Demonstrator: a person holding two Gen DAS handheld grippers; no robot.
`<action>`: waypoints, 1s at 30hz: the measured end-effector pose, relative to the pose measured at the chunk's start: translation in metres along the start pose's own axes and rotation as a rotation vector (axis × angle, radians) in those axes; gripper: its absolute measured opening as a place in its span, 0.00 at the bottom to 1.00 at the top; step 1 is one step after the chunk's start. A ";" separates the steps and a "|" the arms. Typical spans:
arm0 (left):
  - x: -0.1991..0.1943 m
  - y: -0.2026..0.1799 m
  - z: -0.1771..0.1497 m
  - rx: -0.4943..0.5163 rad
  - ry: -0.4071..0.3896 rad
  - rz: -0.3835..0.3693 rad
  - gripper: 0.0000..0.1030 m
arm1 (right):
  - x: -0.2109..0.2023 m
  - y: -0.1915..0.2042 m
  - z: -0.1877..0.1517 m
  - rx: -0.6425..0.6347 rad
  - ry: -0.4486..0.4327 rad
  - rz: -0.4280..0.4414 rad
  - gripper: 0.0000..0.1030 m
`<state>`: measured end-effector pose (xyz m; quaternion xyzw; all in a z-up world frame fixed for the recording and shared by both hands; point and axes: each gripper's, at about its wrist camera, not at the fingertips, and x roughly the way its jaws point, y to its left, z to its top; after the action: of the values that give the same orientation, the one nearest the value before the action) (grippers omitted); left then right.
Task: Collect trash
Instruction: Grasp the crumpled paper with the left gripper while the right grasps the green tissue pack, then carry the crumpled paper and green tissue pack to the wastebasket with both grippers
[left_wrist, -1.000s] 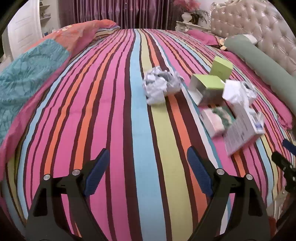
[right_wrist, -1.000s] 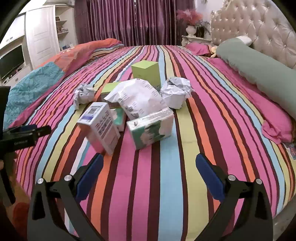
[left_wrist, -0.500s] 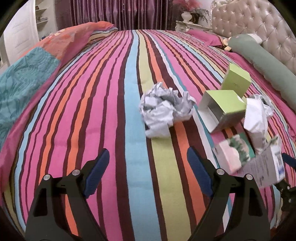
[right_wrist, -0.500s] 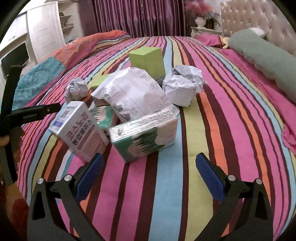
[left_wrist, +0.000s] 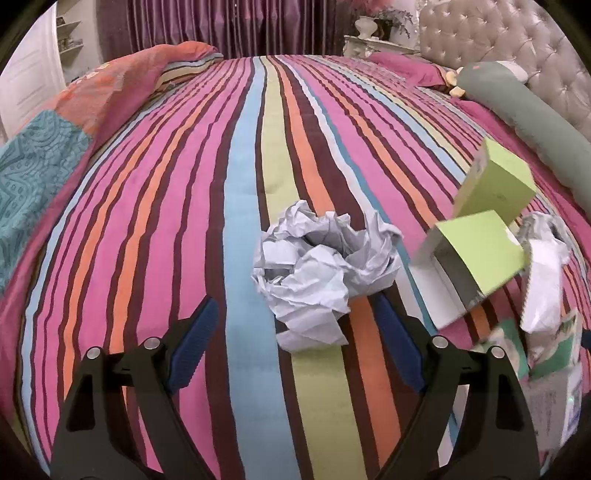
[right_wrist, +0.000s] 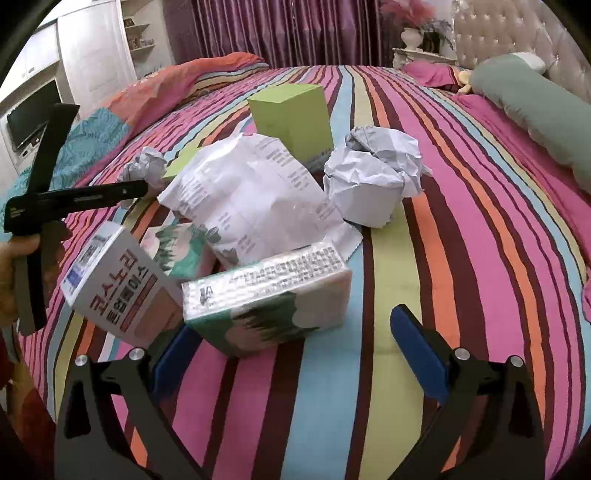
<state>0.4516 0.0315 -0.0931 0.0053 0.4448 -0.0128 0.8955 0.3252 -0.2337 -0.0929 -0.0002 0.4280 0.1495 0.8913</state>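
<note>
Approach step, nothing picked yet. Left gripper (left_wrist: 295, 332) is spread wide and empty; paper ball (left_wrist: 325, 269) sits at 12 o'clock, just entering the gap between the fingertips. Right gripper (right_wrist: 295, 358) is also wide and empty, with tissue pack (right_wrist: 269, 299) at 12 and white box (right_wrist: 118, 288) at 10. Green box (right_wrist: 291, 118) lies beyond. Next: the ball is to be straddled, then the left jaws closed gently; crumpled paper will likely compress.

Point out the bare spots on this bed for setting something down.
Free: striped bedspread left of the crumpled paper ball, and between the pile's tissue pack and green bolster. Crowded: around the green boxes.
</note>
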 end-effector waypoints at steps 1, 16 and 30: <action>0.003 0.000 0.001 0.000 0.005 0.001 0.81 | 0.002 -0.001 0.001 0.000 0.002 0.003 0.93; 0.026 -0.004 0.013 -0.058 0.011 -0.068 0.60 | 0.011 0.007 0.006 -0.022 0.029 0.024 0.68; -0.013 0.006 0.000 -0.096 -0.050 -0.096 0.57 | -0.020 0.002 -0.006 0.072 0.009 -0.003 0.68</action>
<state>0.4437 0.0375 -0.0831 -0.0595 0.4220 -0.0343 0.9040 0.3084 -0.2379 -0.0813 0.0308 0.4369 0.1327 0.8891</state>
